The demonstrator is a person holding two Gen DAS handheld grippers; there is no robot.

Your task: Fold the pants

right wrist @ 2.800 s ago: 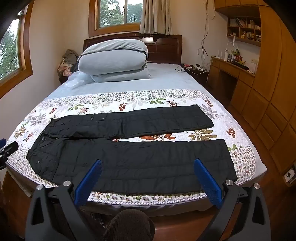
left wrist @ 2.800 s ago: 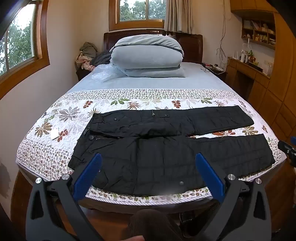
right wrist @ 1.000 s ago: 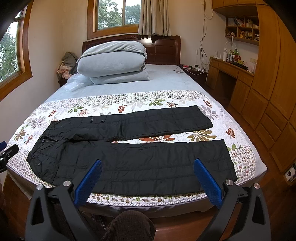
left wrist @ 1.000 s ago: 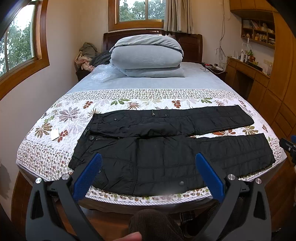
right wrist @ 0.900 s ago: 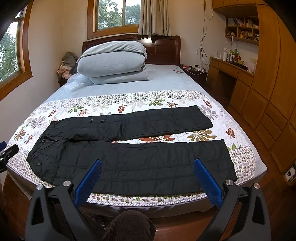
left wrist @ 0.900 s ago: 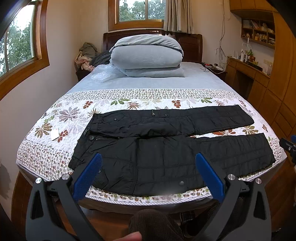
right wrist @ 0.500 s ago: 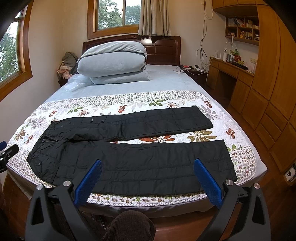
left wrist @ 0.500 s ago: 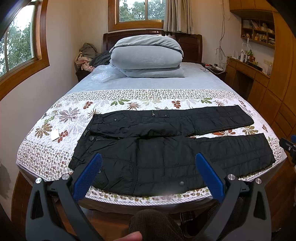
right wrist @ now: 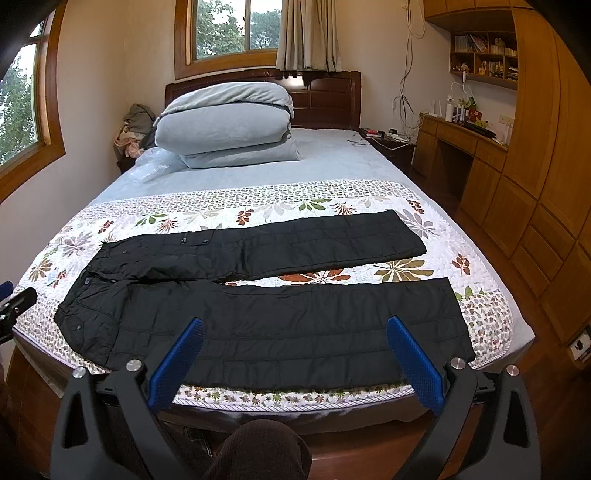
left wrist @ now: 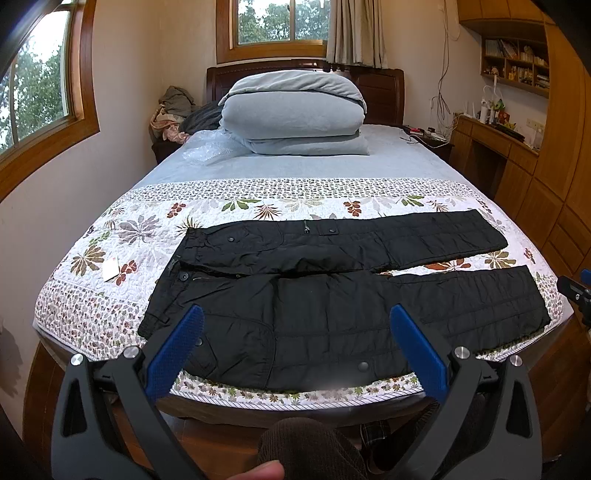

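**Left wrist view: both claws wide, pants untouched**

Left gripper [left wrist: 295, 350] hangs spread wide, holding nothing, short of the bed's near edge. Right gripper [right wrist: 295, 350] likewise gapes empty. Pants [left wrist: 332, 295] lie flat across the quilt [left wrist: 110, 295], waist left, legs parted, with bare quilt beyond them.

Black pants [left wrist: 332, 295], plain, with faint stitched bands across the legs. White quilt [left wrist: 122, 236] scattered with leaves and flowers in red, brown, green and grey, edged by a band of small speckled print. Pale blue sheet [left wrist: 295, 166] and pale blue folded duvet [left wrist: 291, 110]. Dark reddish-brown headboard [right wrist: 325, 96]. Honey-coloured wooden cabinets [right wrist: 535, 166]. Beige curtain [right wrist: 306, 33]. Bright blue pads [left wrist: 173, 350] on black gripper arms.
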